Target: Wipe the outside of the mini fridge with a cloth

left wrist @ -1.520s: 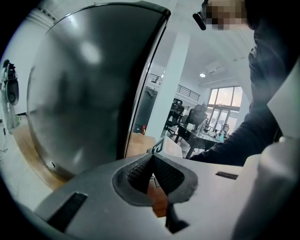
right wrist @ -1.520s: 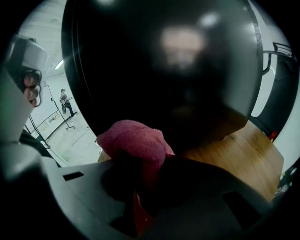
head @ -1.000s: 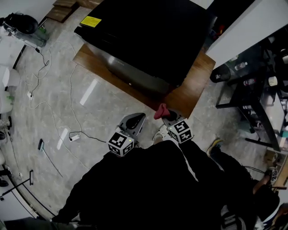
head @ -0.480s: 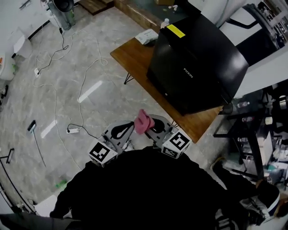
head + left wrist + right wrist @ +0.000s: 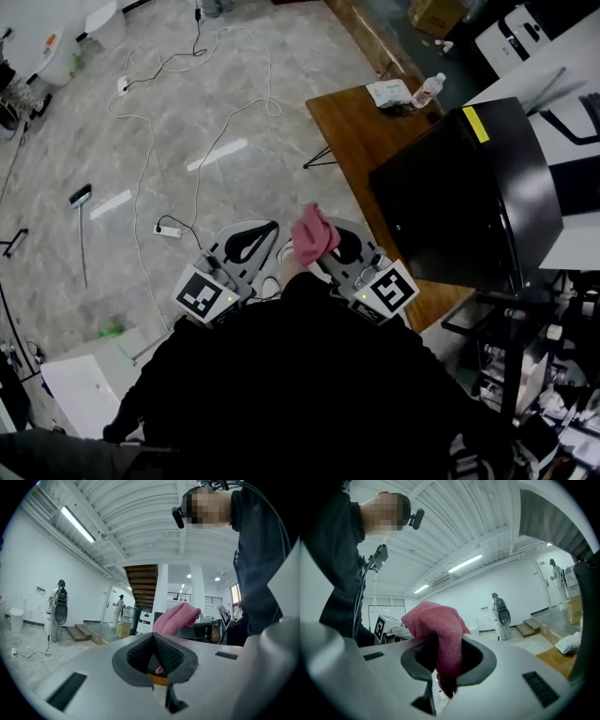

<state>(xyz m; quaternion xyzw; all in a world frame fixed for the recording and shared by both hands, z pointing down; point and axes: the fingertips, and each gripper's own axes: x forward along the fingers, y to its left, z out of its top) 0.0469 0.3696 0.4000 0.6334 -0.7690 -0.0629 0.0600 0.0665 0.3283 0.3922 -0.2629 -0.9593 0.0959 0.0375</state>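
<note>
The black fridge [image 5: 469,197], glossy, with a yellow sticker at its top edge, stood on a wooden table [image 5: 352,122] at the right of the head view. Below it, close to the person's body, both grippers pointed outward over the floor. The left gripper [image 5: 270,230] had its jaws pressed together with nothing between them. The right gripper [image 5: 325,249] was clamped on the cloth [image 5: 312,232], a pink terry rag bunched into a lump, folded over the jaws with one end hanging down between them, clear of the fridge.
</note>
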